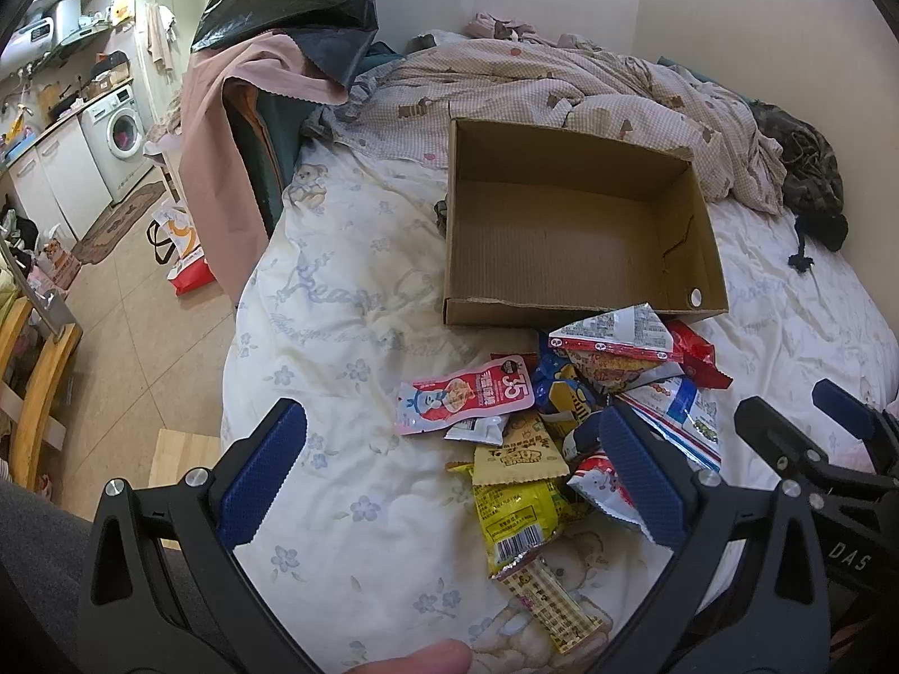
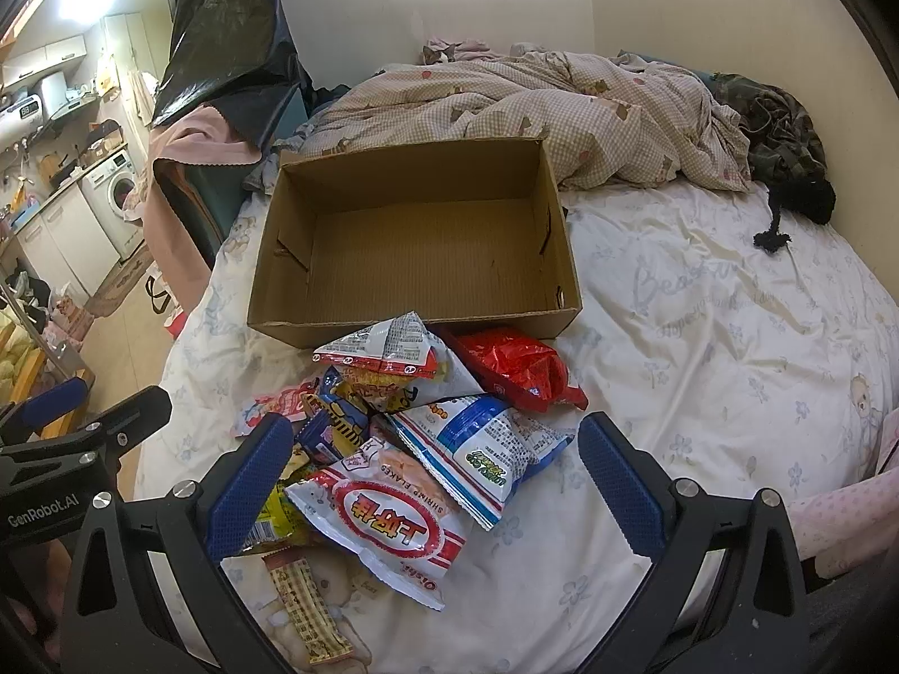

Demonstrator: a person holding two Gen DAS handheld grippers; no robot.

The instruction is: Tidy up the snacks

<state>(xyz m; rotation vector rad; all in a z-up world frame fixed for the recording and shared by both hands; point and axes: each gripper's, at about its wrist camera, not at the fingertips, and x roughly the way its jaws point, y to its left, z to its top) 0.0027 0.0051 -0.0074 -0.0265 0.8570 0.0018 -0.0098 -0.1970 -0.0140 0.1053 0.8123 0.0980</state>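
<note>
Snacks [image 2: 404, 449] lie heaped on the bed [image 2: 702, 337] before my empty cardboard box [image 2: 416, 320], ready for loading; both jaws wide, holding nothing.

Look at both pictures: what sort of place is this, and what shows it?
Probably a small one-room flat: a bed with a rumpled quilt holds the cardboard box, and a washing machine stands under a kitchen counter nearby.
</note>
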